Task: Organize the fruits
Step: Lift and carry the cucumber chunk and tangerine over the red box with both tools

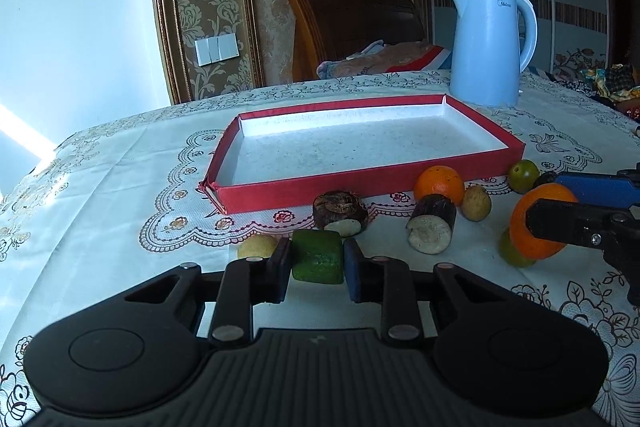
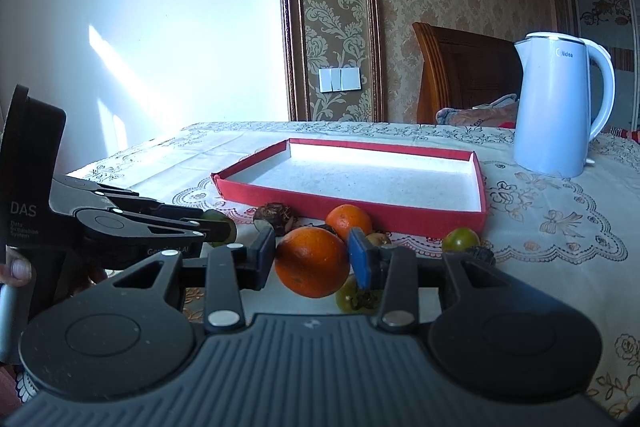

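My left gripper [image 1: 317, 261] is shut on a green cucumber-like chunk [image 1: 316, 251] low over the tablecloth, in front of the empty red tray [image 1: 360, 187]. From the right wrist view this gripper [image 2: 218, 229] shows at the left with the green chunk [image 2: 225, 227] at its tips. My right gripper [image 2: 312, 255] is shut on a large orange [image 2: 312, 265], which shows again between its fingers in the left wrist view [image 1: 536, 227]. A green tomato [image 2: 354, 297] lies just under that orange. The red tray [image 2: 360, 207] lies beyond it.
Loose on the cloth before the tray are a second orange [image 1: 438, 183], two brown cut root pieces [image 1: 340, 211] [image 1: 432, 225], small yellowish fruits [image 1: 476, 203] [image 1: 256, 247] and another green tomato [image 1: 523, 175]. A pale blue kettle [image 1: 488, 47] stands behind the tray's right corner.
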Available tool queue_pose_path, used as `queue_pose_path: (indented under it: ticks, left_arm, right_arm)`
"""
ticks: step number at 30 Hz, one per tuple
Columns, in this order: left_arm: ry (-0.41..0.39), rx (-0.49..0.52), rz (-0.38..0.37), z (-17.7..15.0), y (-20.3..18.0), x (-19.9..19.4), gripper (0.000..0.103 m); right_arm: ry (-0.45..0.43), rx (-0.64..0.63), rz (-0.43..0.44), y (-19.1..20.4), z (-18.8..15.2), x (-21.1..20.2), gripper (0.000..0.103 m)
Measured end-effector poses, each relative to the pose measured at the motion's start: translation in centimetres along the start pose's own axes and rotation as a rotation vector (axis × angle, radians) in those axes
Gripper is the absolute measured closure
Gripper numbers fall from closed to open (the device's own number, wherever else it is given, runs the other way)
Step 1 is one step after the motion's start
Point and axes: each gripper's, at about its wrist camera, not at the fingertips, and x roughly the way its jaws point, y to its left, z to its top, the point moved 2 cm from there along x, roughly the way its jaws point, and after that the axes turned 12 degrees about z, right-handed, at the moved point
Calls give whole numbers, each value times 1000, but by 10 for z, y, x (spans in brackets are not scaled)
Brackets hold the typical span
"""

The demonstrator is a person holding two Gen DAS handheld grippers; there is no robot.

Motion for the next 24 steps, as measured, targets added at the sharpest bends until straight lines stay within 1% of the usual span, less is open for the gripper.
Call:
queue_pose_path:
  ticks: [8,12,14,16,18,20,22,24]
  left_arm:
    - [-23,-6,5,26,-2,3,76]
    - [-18,-44,-3,43,-3,17,76]
    - [-5,-67,-7,52,-4,30,76]
    - [-1,-82,13,59,-7,42,76]
    - [16,-91,24,64,-11,56,76]
    - [42,-104,22,67,-12,69,76]
    - [65,-113,37,68,-13,81,76]
    - [81,-117,52,68,-12,89,76]
  right_arm:
    - [-39,-36,-37,-9,27,8,65]
    - [-48,-12,-57,-25,46,23,65]
    - [-48,-7,-78,-34,54,35,66]
    - [-56,-15,-111,-43,62,46,71]
    - [-58,-9,-134,-50,70,58,71]
    - [-35,-5,-152,-60,75,74,71]
    - [-27,-11,-182,-67,76,85,71]
    - [-22,16,-188,-76,74,89,71]
